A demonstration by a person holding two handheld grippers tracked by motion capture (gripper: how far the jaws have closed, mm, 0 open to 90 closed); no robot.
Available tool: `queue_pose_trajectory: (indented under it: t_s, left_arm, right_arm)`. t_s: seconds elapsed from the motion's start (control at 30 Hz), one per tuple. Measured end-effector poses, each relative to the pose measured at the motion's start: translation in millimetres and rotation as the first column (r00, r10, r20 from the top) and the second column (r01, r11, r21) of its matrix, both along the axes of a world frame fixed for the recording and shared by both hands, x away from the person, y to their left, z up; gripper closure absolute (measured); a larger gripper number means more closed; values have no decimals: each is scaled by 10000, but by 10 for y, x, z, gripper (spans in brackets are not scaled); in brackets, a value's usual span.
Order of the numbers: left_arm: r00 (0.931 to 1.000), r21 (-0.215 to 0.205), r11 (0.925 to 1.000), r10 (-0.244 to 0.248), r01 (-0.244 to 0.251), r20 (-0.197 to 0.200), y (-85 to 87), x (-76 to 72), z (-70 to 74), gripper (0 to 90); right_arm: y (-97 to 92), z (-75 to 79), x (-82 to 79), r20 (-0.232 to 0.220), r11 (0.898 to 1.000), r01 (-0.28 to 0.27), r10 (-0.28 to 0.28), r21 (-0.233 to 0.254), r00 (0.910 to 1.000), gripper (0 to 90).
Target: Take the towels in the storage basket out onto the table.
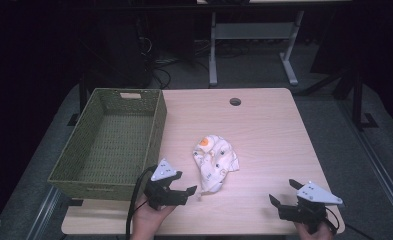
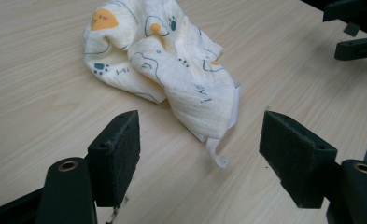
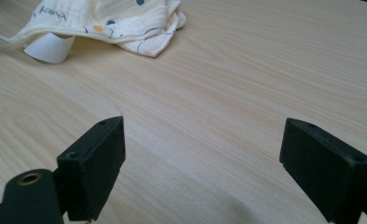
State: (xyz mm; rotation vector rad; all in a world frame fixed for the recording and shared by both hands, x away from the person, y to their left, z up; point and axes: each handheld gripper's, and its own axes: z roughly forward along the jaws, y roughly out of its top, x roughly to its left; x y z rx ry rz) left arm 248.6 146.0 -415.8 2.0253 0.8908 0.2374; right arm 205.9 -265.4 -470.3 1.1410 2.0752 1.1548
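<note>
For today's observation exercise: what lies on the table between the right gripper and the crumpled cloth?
Nothing: in the right gripper view, bare wood runs from the open right gripper to the cloth. The high view agrees.

a crumpled cream cloth [image 2: 172, 70] lies on the table. small dark lettering printed on it reads "hi" beside a paw print, with a similar scrawl lower on a fold, too creased to read surely.
</note>
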Motion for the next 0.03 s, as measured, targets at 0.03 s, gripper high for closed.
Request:
queue_pose_trajectory:
  t_s: [0.03]
  left_arm:
    - [10000, -20, 10000, -5, 6, 52, 11, -2, 7, 264]
  right_arm:
    - [-4, 2, -2, 22, 10000, -7, 7, 19, 10000, 139]
